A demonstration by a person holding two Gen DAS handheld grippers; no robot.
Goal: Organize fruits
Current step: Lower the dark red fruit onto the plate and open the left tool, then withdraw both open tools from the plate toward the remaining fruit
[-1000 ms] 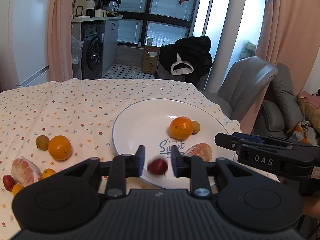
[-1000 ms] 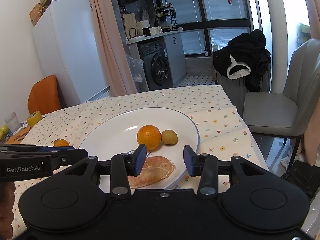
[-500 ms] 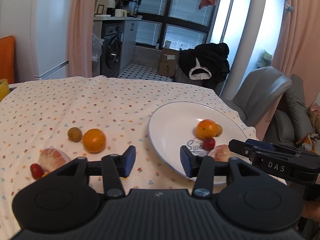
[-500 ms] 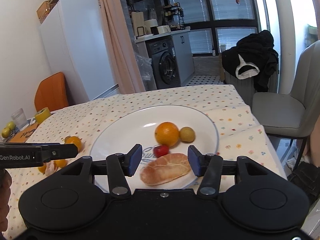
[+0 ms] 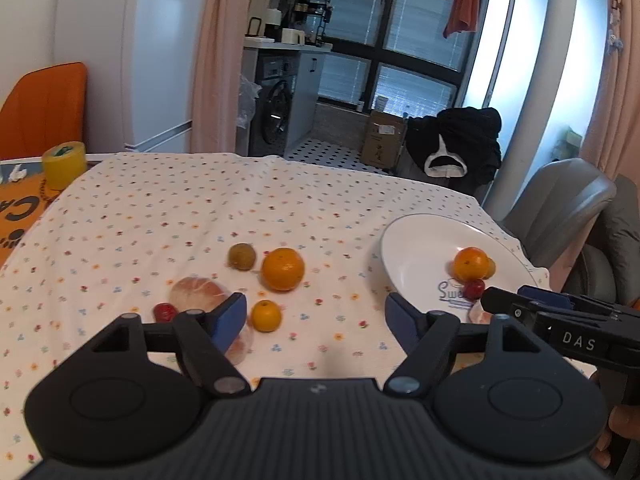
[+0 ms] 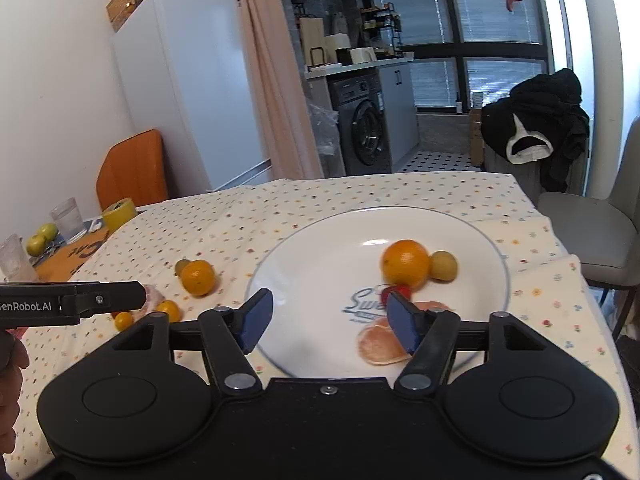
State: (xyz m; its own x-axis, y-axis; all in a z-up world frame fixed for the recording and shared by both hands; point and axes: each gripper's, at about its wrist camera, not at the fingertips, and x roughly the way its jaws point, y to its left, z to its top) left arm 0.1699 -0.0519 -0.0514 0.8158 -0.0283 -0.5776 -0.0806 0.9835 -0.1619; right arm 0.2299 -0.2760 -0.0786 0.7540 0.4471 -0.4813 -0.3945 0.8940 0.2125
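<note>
Left wrist view: the left gripper (image 5: 316, 316) hangs over the bench (image 5: 168, 216) with its jaws wide and nothing between them. Loose fruit lies on the flowered cloth ahead of it: a large orange (image 5: 283, 269), a small greenish-brown fruit (image 5: 241, 256) just beside it, a small orange citrus (image 5: 266, 315), a peeled citrus piece (image 5: 198, 294) partly hidden behind the left jaw, and a small red fruit (image 5: 165, 311) next to that piece. In the right wrist view a further small orange fruit (image 6: 123, 320) shows near the same group.

Right wrist view: the right gripper (image 6: 328, 320) is held over the near rim of the white plate (image 6: 320, 248), jaws wide and empty. The plate sits toward the right edge of the bench and carries four items: an orange (image 6: 406, 264), a greenish-brown fruit (image 6: 443, 265) touching it, a small red fruit (image 6: 394, 292), and a peeled citrus half (image 6: 378, 346) partly behind the right jaw.

Status, as a judgement: the task is partly done. Four pieces are on the plate; about six remain on the cloth. The left gripper is best placed for the next pick, with the small orange citrus nearest its open jaws. Round fruit may roll when nudged, so the jaws should close squarely across it.
</note>
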